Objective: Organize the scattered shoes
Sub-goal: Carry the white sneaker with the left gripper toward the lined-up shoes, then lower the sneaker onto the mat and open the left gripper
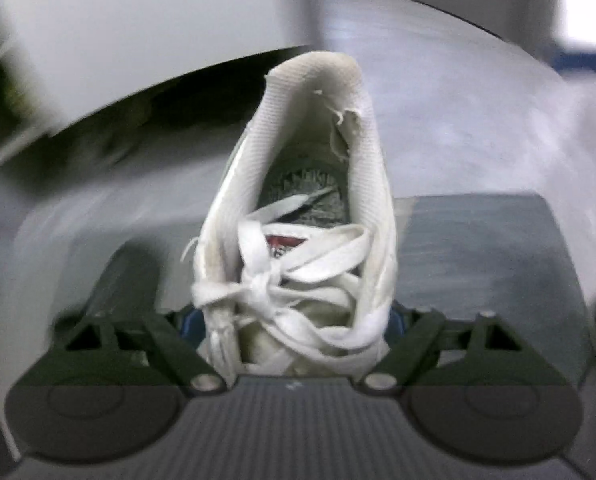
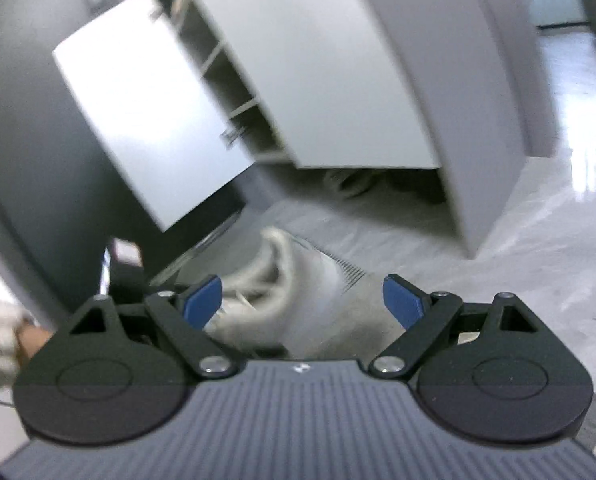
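Note:
A worn white lace-up sneaker fills the middle of the left wrist view, heel pointing away, its inner heel lining torn. My left gripper is shut on its front part, with the blue pads mostly hidden behind the shoe. In the right wrist view my right gripper is open, its blue pads wide apart. The same white sneaker shows blurred beyond and between them, held by the other gripper. A white shoe cabinet stands ahead with a door swung open.
More shoes lie in the dark gap under the cabinet. A grey mat lies on the pale glossy floor. A dark wall stands left of the cabinet. Both views are motion-blurred.

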Demonstrator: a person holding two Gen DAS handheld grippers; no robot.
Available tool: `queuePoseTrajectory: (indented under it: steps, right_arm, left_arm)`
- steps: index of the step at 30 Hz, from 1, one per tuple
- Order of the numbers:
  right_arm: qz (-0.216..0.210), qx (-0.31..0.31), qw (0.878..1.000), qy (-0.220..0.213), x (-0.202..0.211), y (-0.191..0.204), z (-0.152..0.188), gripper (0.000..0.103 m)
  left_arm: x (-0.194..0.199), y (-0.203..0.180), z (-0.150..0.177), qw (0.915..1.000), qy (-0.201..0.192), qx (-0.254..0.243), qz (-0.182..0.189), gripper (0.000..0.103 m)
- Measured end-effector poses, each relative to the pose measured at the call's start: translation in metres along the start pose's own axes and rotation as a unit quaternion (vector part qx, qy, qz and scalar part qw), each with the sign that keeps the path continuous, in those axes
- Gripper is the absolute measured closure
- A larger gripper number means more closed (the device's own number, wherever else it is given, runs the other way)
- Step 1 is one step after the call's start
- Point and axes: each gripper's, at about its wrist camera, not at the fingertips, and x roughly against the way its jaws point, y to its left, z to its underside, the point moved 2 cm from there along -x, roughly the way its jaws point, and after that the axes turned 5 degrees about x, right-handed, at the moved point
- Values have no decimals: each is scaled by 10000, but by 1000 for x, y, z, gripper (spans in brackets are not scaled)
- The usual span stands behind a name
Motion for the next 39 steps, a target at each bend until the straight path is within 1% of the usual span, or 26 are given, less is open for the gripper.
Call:
queuePoseTrajectory:
  steps: [1, 3, 7, 9, 12, 14, 16, 18, 19, 20, 22, 23, 24, 25, 27, 29, 30, 32, 34, 36, 37, 38, 39]
  right_arm:
    - [29, -46, 10000, -49, 2, -3, -2, 14]
    - [51, -132, 9999, -49, 6, -13, 2, 14]
    - [155, -231, 9996, 51, 12, -26, 8, 14]
    - [252, -273, 9992, 112, 15, -33, 10, 14]
    - [392, -305, 9985, 209, 24, -42, 16, 14]
    - [510, -294, 9981, 199, 33, -47, 19, 13]
    - [553, -240, 9981, 114, 41, -46, 19, 14]
    - [606, -116, 9980, 113, 49, -43, 14, 14]
    - [564, 19, 9983, 128, 55, -38, 9, 14]
    - [521, 90, 9985, 125, 57, -35, 5, 14]
    - [285, 282, 9992, 79, 71, -17, -13, 14]
    - [216, 334, 9992, 97, 76, -11, -17, 14]
    - [141, 430, 9989, 139, 84, -1, -24, 14]
    - [72, 551, 9982, 225, 92, 10, -31, 14]
    - [-35, 721, 9965, 414, 103, 28, -42, 14]
    - [-135, 733, 9958, 523, 111, 40, -52, 14]
    - [-193, 698, 9957, 568, 114, 45, -58, 14]
    - [-336, 605, 9952, 688, 122, 58, -75, 14]
    - [-307, 788, 9921, 922, 129, 80, -95, 14]
    - [-138, 1140, 9878, 1056, 133, 102, -106, 14]
    - [-57, 1432, 9831, 1137, 136, 120, -115, 14]
    - [-54, 1591, 9803, 1172, 138, 132, -121, 14]
    - [-84, 1603, 9801, 1171, 138, 138, -125, 14]
  left_arm:
    - [-10, -18, -4, 9995, 20, -315, 69, 20]
    - [-31, -53, -10, 9954, 80, -928, 226, 20]
    - [-65, -91, 3, 9867, 242, -1553, 422, 20]
    - [-78, -105, 13, 9821, 359, -1814, 371, 19]
    - [-88, -112, 17, 9843, 422, -1714, 100, 14]
    - [-86, -111, 13, 9867, 509, -1540, 66, 14]
    - [-71, -114, 11, 9858, 630, -1552, -126, 10]
    - [-45, -114, 7, 9858, 706, -1484, -354, 10]
    - [-27, -108, -2, 9880, 709, -1333, -323, 9]
    - [-9, -103, -11, 9908, 683, -1141, -259, 6]
    - [30, -92, -21, 9957, 660, -586, -271, 2]
    - [51, -86, -25, 9970, 654, -277, -294, 2]
    - [72, -79, -30, 9970, 676, 74, -382, 2]
    - [93, -71, -34, 9948, 727, 469, -541, 2]
    - [135, -55, -42, 9858, 809, 1241, -797, 2]
    - [165, -44, -45, 9771, 830, 1762, -857, 2]
    - [184, -39, -46, 9730, 772, 1970, -923, 2]
    - [233, -29, -48, 9641, 512, 2344, -1135, 1]
    - [277, -20, -50, 9533, 258, 2685, -1361, 1]
    - [305, -12, -52, 9421, 46, 2954, -1584, 0]
    - [316, -9, -52, 9365, -23, 3115, -1609, 0]
    - [326, -6, -51, 9311, -82, 3278, -1600, 0]
    - [334, -3, -49, 9270, -104, 3404, -1574, 0]
